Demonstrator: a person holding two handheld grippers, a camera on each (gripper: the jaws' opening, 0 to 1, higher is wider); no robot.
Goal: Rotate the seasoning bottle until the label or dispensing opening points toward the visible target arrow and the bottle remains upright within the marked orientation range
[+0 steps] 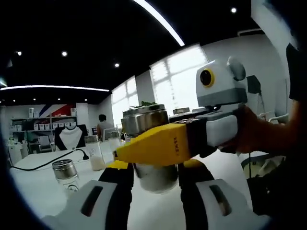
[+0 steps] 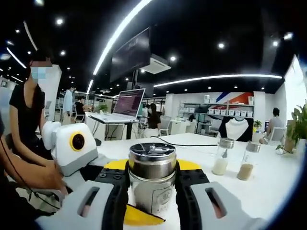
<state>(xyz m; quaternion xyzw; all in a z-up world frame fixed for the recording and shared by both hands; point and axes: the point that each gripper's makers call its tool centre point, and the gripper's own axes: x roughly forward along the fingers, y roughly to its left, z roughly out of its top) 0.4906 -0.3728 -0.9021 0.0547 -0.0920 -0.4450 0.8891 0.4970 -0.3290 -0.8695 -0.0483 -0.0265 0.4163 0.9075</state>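
The seasoning bottle, clear glass with a steel cap, stands upright on the white table. In the left gripper view my left gripper has its black, yellow-tipped jaws against the bottle's two sides, low down. My right gripper comes in from the right, held by a hand, with one yellow jaw across the bottle's front. In the right gripper view my right gripper hugs the bottle just below its cap. The left gripper's housing sits at the left.
Two glass shaker jars stand to the right, and other jars to the left. A black cable trails over the table. A person sits at the left edge near a laptop.
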